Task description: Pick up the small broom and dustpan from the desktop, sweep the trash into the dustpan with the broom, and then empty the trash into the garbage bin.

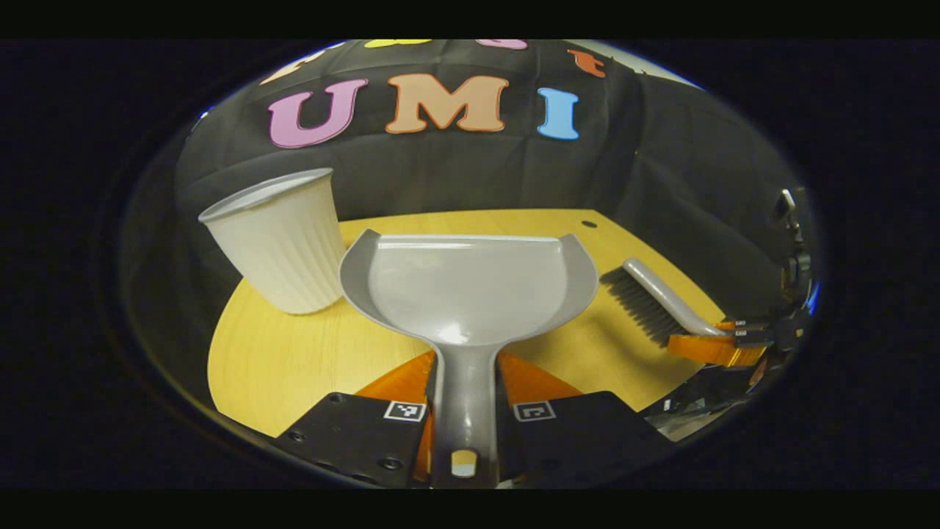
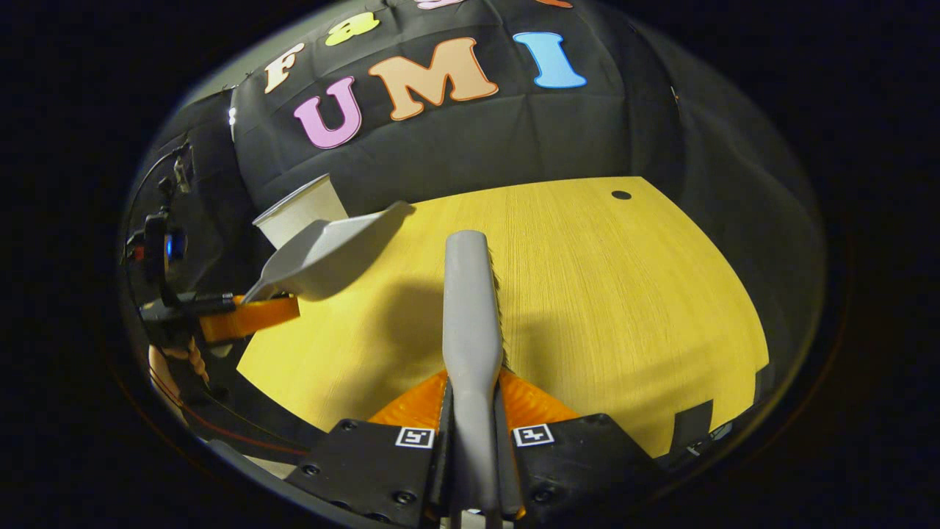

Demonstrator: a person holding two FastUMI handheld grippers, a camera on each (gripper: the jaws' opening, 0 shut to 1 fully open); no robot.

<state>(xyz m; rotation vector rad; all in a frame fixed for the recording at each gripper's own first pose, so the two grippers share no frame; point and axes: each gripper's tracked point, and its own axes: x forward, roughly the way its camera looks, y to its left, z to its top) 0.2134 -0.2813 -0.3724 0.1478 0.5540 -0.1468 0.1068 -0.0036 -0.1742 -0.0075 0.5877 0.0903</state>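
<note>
My left gripper [image 1: 464,400] is clamped on the grey dustpan's [image 1: 470,290] handle, both orange fingers pressing its sides; the pan is lifted above the yellow desktop [image 1: 294,360], its scoop facing me and bare inside; the handle's lower end is cut off at the bottom edge. The white ribbed garbage bin [image 1: 283,239] stands just beside the pan's left rim; its inside is hidden from here. My right gripper [image 2: 474,400] is closed on the broom [image 2: 470,308] handle; in the right gripper view the bristles are nearly hidden behind the handle, only a dark fringe showing. In the left gripper view the dark bristles hang over the desktop's right part, perhaps brushing it; I can't tell.
</note>
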